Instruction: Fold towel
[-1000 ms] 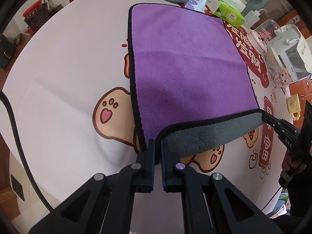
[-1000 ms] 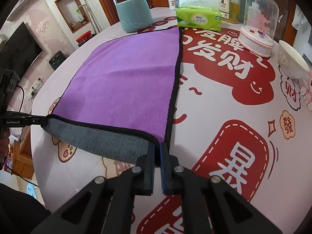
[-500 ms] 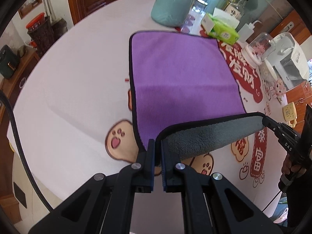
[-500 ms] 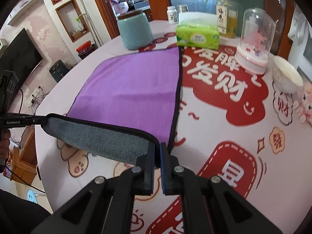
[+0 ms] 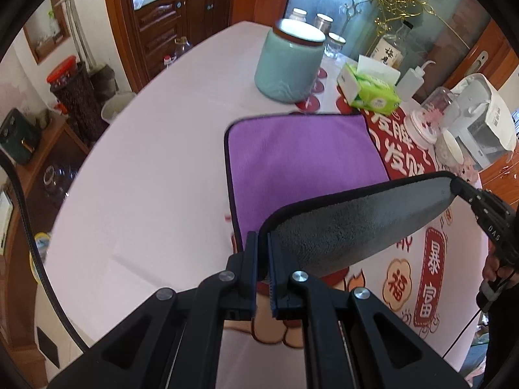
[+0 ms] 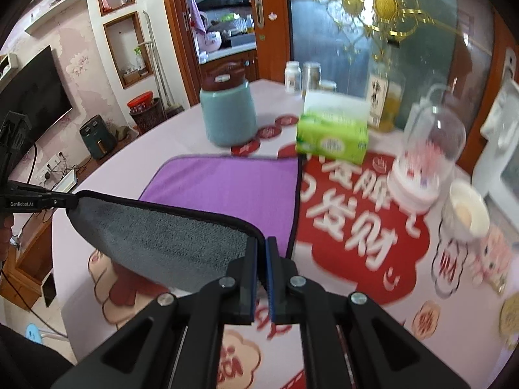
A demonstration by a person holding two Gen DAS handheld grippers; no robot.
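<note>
A towel, purple on top and grey underneath, lies with its far half flat on the table. Its near edge is lifted high in the air and stretched between both grippers, grey side facing me. My left gripper is shut on the near left corner. My right gripper is shut on the near right corner. In the right wrist view the towel's purple side and grey underside both show. Each gripper shows at the far end of the lifted edge in the other's view.
Beyond the towel's far edge stand a teal jar, a green tissue box, bottles and a glass dome. A white bowl and a white appliance are at the right. The table edge curves at the left.
Both grippers have lifted the towel's near edge higher and carried it toward the far edge. More grey underside shows and less purple lies flat.
</note>
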